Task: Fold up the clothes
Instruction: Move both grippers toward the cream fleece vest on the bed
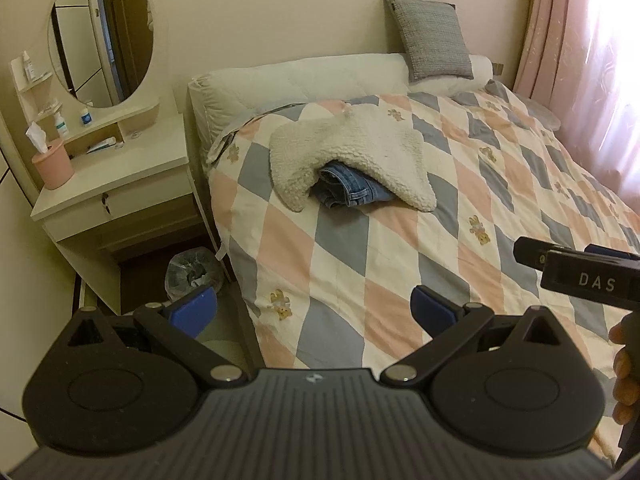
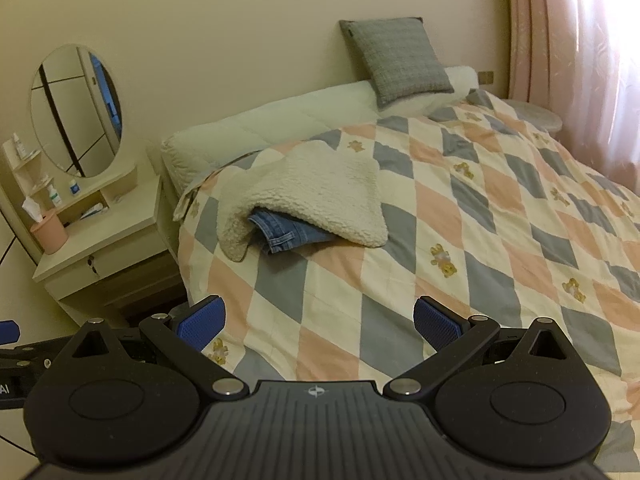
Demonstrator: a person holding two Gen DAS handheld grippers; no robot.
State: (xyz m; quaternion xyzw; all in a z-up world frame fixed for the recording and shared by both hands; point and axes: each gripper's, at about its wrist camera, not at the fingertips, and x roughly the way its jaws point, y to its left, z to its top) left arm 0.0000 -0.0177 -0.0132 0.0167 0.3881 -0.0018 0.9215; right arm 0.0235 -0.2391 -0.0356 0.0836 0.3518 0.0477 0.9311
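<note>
while i hold both tongs above the near end of the quilt (image 1: 360, 240) | left gripper (image 1: 314, 312) spread wide, pinching nothing | right gripper (image 2: 320, 322) spread wide, pinching nothing | fleece garment (image 2: 316, 196) draped over folded jeans (image 2: 288, 234), both on the quilt toward the grey cushion (image 2: 394, 60), well apart from my tongs

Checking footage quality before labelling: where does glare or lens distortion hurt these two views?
Left wrist view: the pink curtain washes out at right; the dresser bows with fisheye curvature. Right wrist view: similar curtain glare; fleece garment and jeans stay sharp.
</note>
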